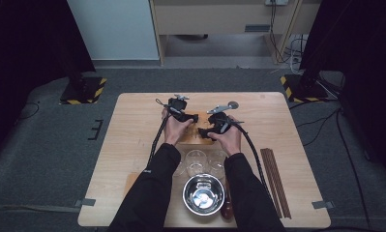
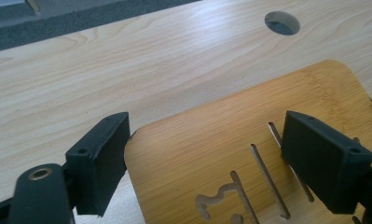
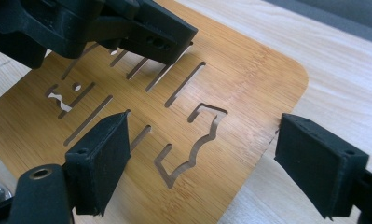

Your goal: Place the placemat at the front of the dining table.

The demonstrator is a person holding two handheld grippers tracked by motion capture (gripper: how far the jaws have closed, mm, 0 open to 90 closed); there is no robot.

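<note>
I have both grippers over the slotted bamboo board (image 1: 201, 135), lying flat mid-table at twelve o'clock from the steel bowl (image 1: 203, 194). The left gripper (image 2: 207, 163) and right gripper (image 3: 202, 163) hang spread, pinching nothing. I judge the board thin, stiff, light and slick; I'd clamp opposite edges.

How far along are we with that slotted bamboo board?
Nothing looks done yet: the slotted bamboo board lies flat on the table. In hand: the left gripper and right gripper both hover low over opposite ends of it, jaws open, one jaw of each past its edge. Left: closing on it and lifting. The glasses and steel bowl sit untouched.
</note>
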